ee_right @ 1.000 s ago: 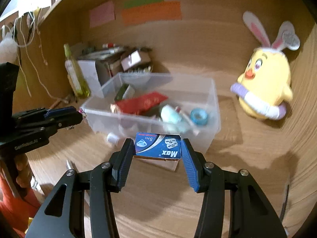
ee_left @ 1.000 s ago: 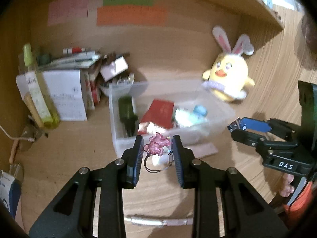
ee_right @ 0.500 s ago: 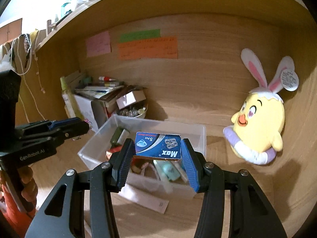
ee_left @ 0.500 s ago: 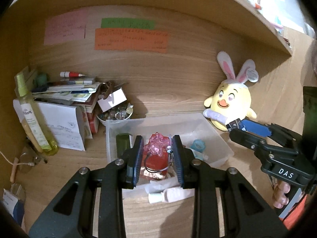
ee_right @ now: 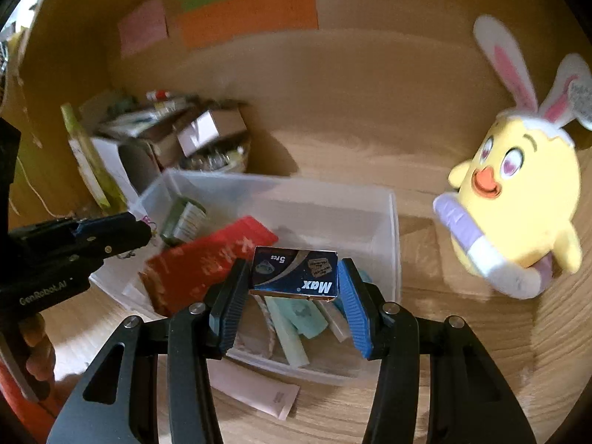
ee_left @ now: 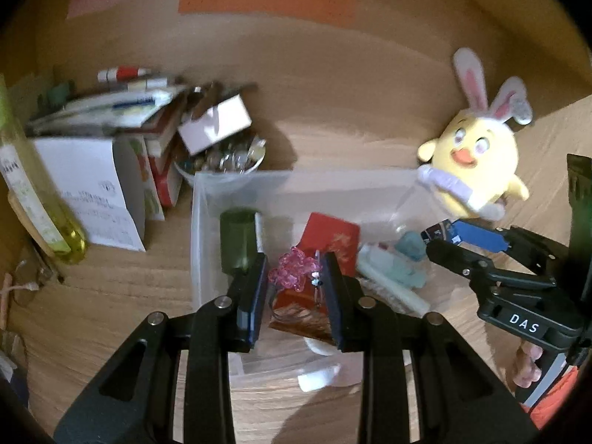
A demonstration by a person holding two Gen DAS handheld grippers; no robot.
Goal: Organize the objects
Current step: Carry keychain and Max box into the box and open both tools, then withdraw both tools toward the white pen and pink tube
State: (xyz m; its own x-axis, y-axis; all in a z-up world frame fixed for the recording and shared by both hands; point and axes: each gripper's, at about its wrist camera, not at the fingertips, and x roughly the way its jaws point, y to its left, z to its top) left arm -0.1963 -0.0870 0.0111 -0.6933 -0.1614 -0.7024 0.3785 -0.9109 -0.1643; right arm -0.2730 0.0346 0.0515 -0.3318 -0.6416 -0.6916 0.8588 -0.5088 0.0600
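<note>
Item 1: left gripper (ee_left: 296,277), jaws narrow, clamped on a pink beaded charm (ee_left: 292,272) with a wire loop hanging below it; held above the near end of the clear plastic bin (ee_left: 199,229).

Item 2: right gripper (ee_right: 294,277), jaws set wider, clamped on a blue "Max" box (ee_right: 296,272), marked 5 pcs; held above the bin's right half.

Item 3: bin contents: dark green bottle (ee_left: 236,238), red packet (ee_left: 331,238), pale tubes, possibly a roll of tape (blurred).

Item 4: outside the bin: yellow plush chick (ee_right: 518,199), a white tube (ee_right: 255,388) on the desk.

Risk: the charm's loop could snag on a finger at release; the box could land on the tilted red packet and slide off.
</note>
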